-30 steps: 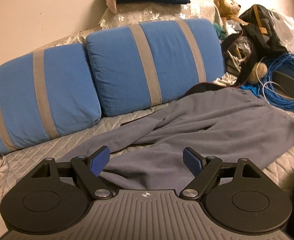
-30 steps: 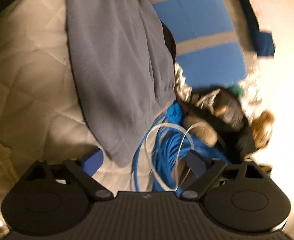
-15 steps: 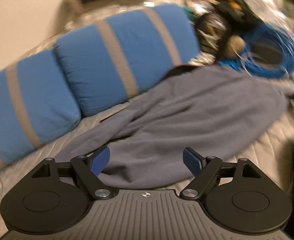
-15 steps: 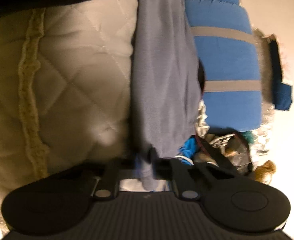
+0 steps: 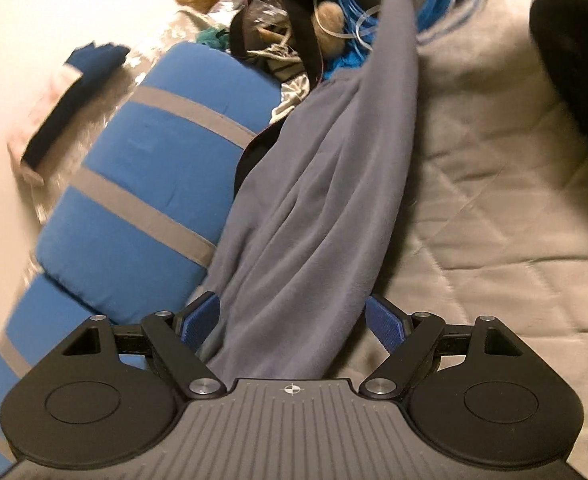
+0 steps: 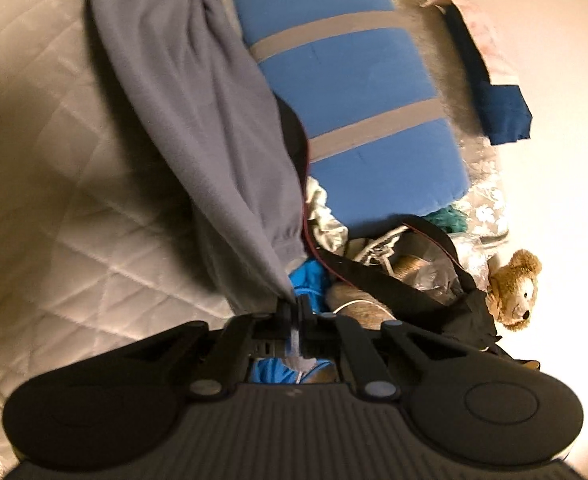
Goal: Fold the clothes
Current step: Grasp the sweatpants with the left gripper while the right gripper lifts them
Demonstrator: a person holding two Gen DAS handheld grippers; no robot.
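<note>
A grey fleece garment [image 5: 325,184] lies stretched along a quilted beige bed cover [image 5: 493,168]. My left gripper [image 5: 294,320] is open, its blue pads on either side of the garment's near end, with the cloth running between them. My right gripper [image 6: 294,308] is shut on the garment's far corner [image 6: 282,276] near its elastic hem and holds it lifted off the bed. The rest of the garment [image 6: 182,92] runs away from it, twisted at the far end.
Blue cushions with grey stripes [image 5: 154,184] line the wall side of the bed. A pile of blue cable [image 5: 433,0], a black bag [image 6: 413,280] and a teddy bear [image 6: 513,288] sit past the garment's end. A dark shape [image 5: 573,60] fills the left view's right edge.
My right gripper closed on the garment's corner and lifted it. My left gripper swung round to the garment's other end, which now lies between its open fingers.
</note>
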